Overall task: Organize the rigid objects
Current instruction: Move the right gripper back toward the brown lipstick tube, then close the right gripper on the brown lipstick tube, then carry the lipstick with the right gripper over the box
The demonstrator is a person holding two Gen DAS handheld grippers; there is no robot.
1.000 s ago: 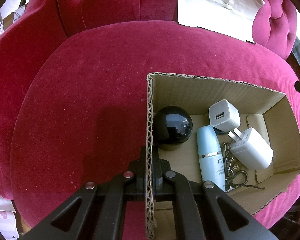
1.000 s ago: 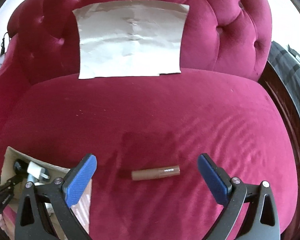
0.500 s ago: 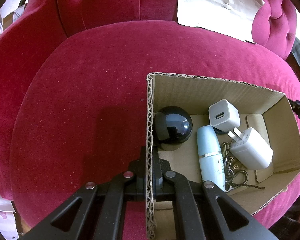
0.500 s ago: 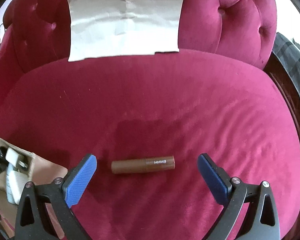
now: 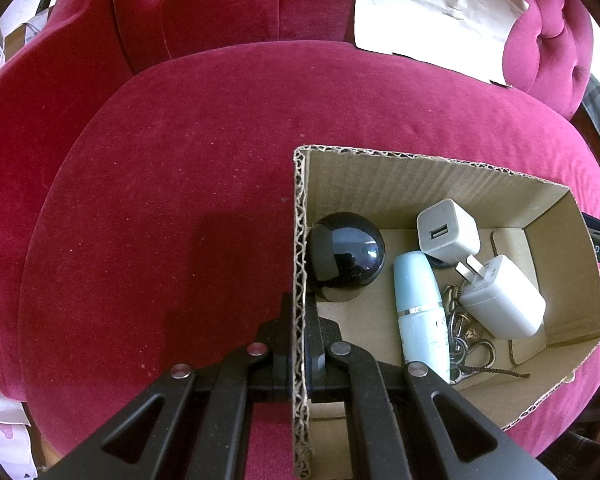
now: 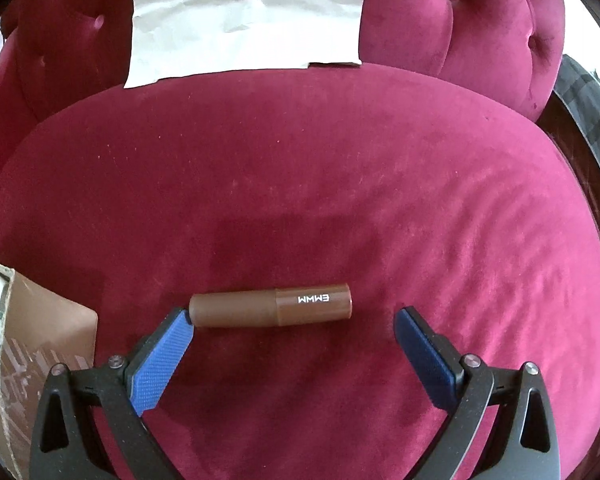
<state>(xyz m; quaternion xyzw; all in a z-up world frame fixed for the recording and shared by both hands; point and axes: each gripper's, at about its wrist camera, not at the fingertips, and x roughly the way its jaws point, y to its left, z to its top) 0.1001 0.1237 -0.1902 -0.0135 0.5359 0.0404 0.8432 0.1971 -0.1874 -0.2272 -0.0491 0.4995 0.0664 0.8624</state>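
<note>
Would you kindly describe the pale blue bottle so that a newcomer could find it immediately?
Look at the red velvet seat, then into the open cardboard box on it. The pale blue bottle lies between a black ball and two white chargers; it alone is blue, with a silver band.

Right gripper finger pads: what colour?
Blue, with a fine textured surface, on the right gripper pads. Clearest in the right wrist view.

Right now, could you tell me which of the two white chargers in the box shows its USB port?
The white cube charger nearer the back wall; the other white charger shows its prongs.
</note>
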